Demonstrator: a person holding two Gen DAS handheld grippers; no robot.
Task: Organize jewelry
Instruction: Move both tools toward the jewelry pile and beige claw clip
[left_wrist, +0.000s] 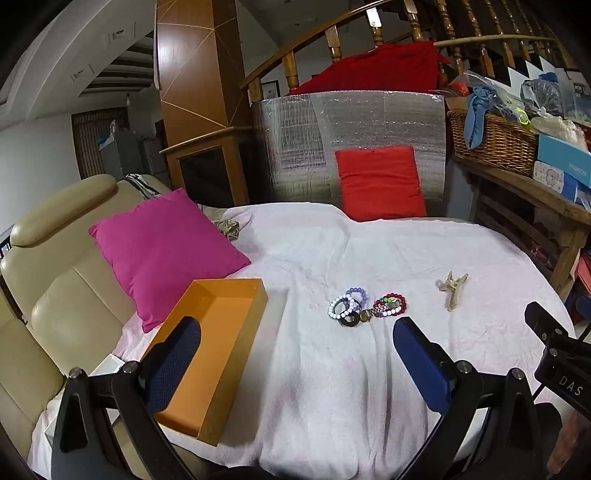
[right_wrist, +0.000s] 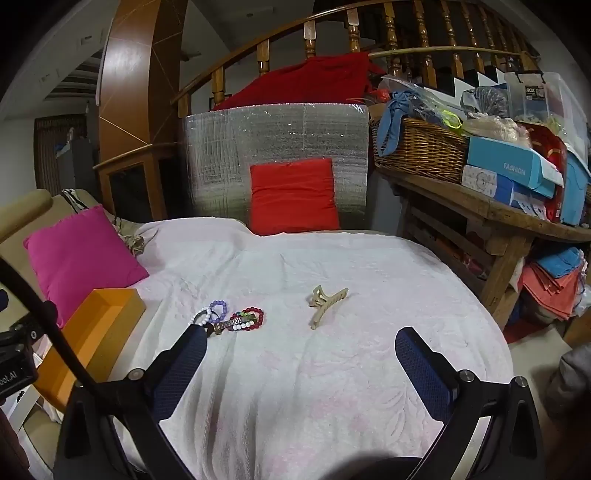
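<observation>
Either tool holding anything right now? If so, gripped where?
Nothing held. Left tool and right tool both stand wide open over the white blanket; the bracelets and hair claw lie untouched.

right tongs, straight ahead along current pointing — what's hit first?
Probably the pink-white blanket: the open right tongs tilt down at bare cloth. The beige hair claw lies just beyond, slightly right of centre; depth is unclear, so it could come first on a shallower line.
</observation>
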